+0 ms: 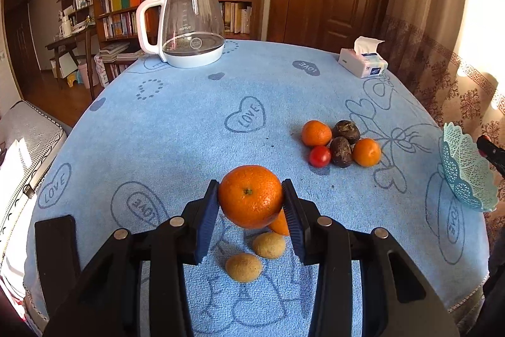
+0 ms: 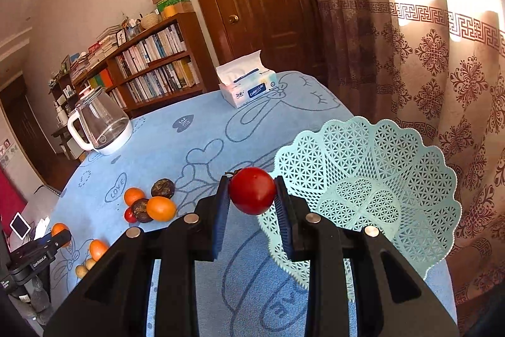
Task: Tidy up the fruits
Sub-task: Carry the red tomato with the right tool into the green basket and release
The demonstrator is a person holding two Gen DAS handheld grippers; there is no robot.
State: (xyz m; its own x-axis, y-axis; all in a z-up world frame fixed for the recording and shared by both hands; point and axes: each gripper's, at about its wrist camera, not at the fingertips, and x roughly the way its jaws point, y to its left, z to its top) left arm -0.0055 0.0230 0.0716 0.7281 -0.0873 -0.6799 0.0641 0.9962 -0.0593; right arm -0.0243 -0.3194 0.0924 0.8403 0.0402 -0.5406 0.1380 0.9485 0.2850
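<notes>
My left gripper point(image 1: 251, 201) is shut on a large orange point(image 1: 250, 195) and holds it above the blue tablecloth point(image 1: 189, 122). Under it lie another orange point(image 1: 280, 225), partly hidden, and two small tan fruits point(image 1: 269, 244) point(image 1: 243, 267). A cluster sits further right: two oranges point(image 1: 316, 133) point(image 1: 366, 152), two dark brown fruits point(image 1: 346, 129) point(image 1: 341, 151) and a red tomato point(image 1: 319, 156). My right gripper point(image 2: 252, 191) is shut on a red tomato point(image 2: 252, 190) beside the left rim of the empty turquoise lattice basket point(image 2: 378, 185). The cluster also shows in the right wrist view point(image 2: 151, 204).
A glass kettle point(image 1: 189, 24) on a white base stands at the table's far left. A tissue pack point(image 1: 363, 60) lies at the far right. The basket shows at the table's right edge in the left wrist view point(image 1: 467, 169). Curtains hang behind it.
</notes>
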